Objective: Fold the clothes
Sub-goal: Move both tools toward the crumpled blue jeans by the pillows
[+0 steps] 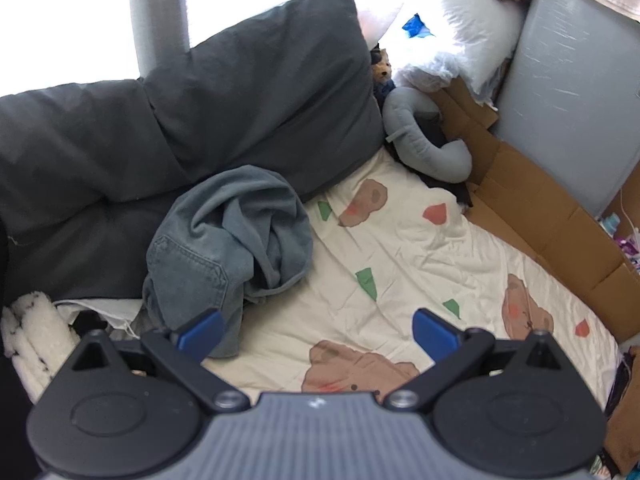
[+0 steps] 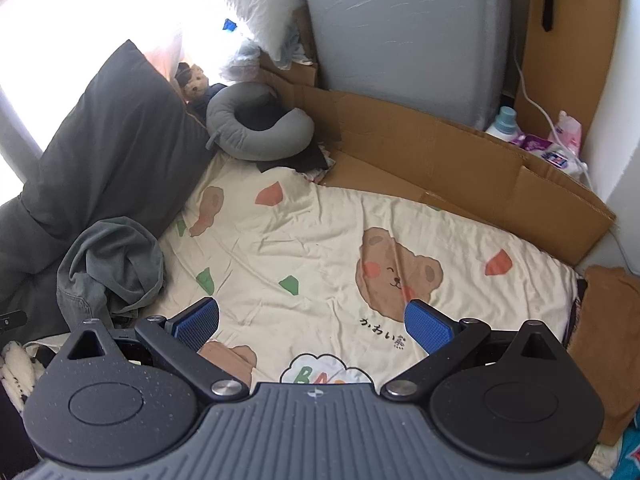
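One crumpled denim garment (image 1: pixel 228 248) against dark pillows (image 1: pixel 256 96), beside cardboard (image 2: pixel 460 168).

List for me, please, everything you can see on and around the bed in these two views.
Denim garment: one, faded blue-grey, crumpled at the sheet's left edge against the pillows.
Bed sheet: one, cream with bear print, spread flat.
Pillows: two, dark grey, along the left side.
Neck pillow: one, grey, at the sheet's far corner.
Toy bear: one, brown, behind the neck pillow.
Cardboard: brown, flattened, along the sheet's far edge.
Fluffy throw: one, white, near left.
Bottle: one, white with teal cap, far right.
Left gripper: one, blue pads, open, empty.
Right gripper: one, blue pads, open, empty.
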Demonstrator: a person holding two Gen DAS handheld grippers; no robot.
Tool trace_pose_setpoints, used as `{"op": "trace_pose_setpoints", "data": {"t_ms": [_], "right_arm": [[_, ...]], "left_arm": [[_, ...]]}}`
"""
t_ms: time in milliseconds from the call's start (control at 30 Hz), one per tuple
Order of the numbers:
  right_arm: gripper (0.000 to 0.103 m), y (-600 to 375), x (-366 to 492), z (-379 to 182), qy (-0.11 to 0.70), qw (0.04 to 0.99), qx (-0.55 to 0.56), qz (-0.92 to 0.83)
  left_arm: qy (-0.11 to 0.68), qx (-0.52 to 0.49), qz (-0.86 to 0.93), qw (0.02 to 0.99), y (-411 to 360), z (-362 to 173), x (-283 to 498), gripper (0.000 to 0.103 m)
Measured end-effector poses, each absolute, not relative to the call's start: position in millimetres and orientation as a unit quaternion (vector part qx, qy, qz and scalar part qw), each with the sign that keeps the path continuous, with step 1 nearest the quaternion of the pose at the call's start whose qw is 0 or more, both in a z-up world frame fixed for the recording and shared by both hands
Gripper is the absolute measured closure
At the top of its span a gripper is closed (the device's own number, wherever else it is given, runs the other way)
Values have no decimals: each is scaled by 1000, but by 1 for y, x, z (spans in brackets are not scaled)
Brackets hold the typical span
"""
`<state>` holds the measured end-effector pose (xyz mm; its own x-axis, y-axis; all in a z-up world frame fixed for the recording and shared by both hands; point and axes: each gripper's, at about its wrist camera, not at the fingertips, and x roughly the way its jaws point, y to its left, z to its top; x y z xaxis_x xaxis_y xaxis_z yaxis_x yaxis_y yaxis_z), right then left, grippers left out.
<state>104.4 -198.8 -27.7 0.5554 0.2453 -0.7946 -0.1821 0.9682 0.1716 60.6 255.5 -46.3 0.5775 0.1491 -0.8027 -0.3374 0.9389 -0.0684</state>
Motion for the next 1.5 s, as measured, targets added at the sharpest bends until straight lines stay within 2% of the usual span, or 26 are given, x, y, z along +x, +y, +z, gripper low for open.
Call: {"op": "trace_pose_setpoints", "data": {"t_ms": [667,967,1500], "right_arm": [[1,-152,153,-69,448,872,-23,194],[1,-126,169,-92,439,866,-46,236],[2,-72,186,-153,431,843,-65,314]], "left_arm": [[447,-125,192,865,305,-99,72,1],[418,-138,220,871,331,-129,65,2],[411,-157,244,864,367,-206,63,3]]}}
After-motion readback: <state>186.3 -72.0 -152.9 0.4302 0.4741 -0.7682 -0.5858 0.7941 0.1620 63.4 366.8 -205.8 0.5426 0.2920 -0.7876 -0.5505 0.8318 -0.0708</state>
